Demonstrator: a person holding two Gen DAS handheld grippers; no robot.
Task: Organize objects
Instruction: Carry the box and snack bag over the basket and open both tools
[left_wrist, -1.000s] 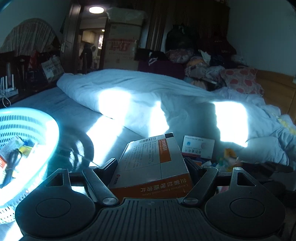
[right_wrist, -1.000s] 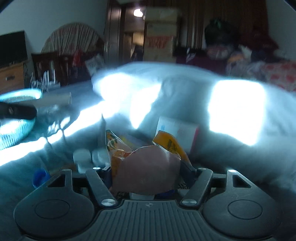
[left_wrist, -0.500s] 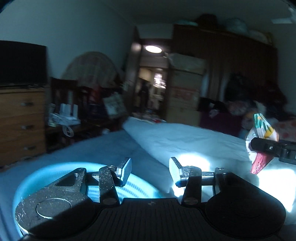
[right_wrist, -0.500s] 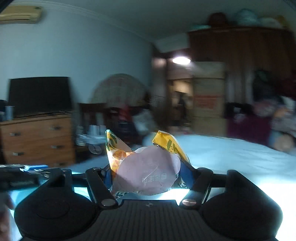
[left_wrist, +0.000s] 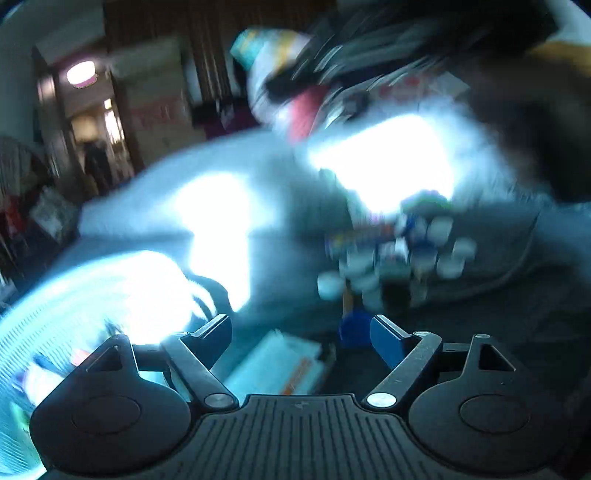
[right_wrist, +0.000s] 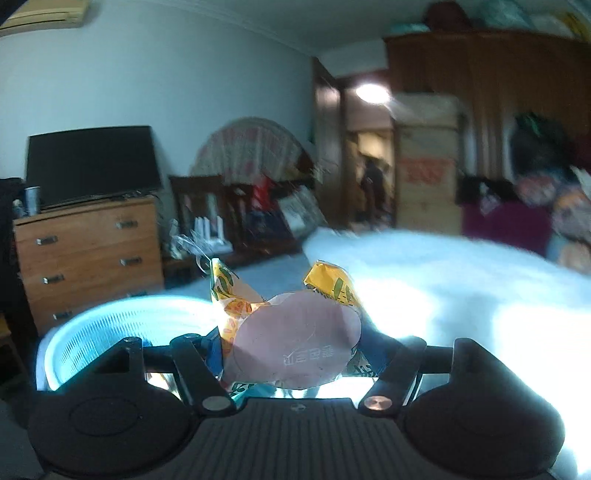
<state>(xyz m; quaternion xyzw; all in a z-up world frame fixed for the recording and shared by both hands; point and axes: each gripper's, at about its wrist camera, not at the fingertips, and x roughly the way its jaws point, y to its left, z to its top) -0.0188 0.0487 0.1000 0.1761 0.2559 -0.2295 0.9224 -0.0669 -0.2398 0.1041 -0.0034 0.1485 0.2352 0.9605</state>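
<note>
Now left gripper (left_wrist: 301, 334) jaws stand wide, just been opening, nothing between them, over bed (left_wrist: 280, 258) beside light-blue basket (left_wrist: 74, 295); blurred pile of small items (left_wrist: 399, 254) ahead; right gripper (right_wrist: 295, 343) jaws clamp orange snack packet (right_wrist: 291, 343) above basket (right_wrist: 110, 328)

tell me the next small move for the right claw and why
Probably carry it forward over the pale blue slotted plastic basket, then open. The right claw grips the yellow-orange snack packet, and the basket sits just ahead, lower left.
</note>
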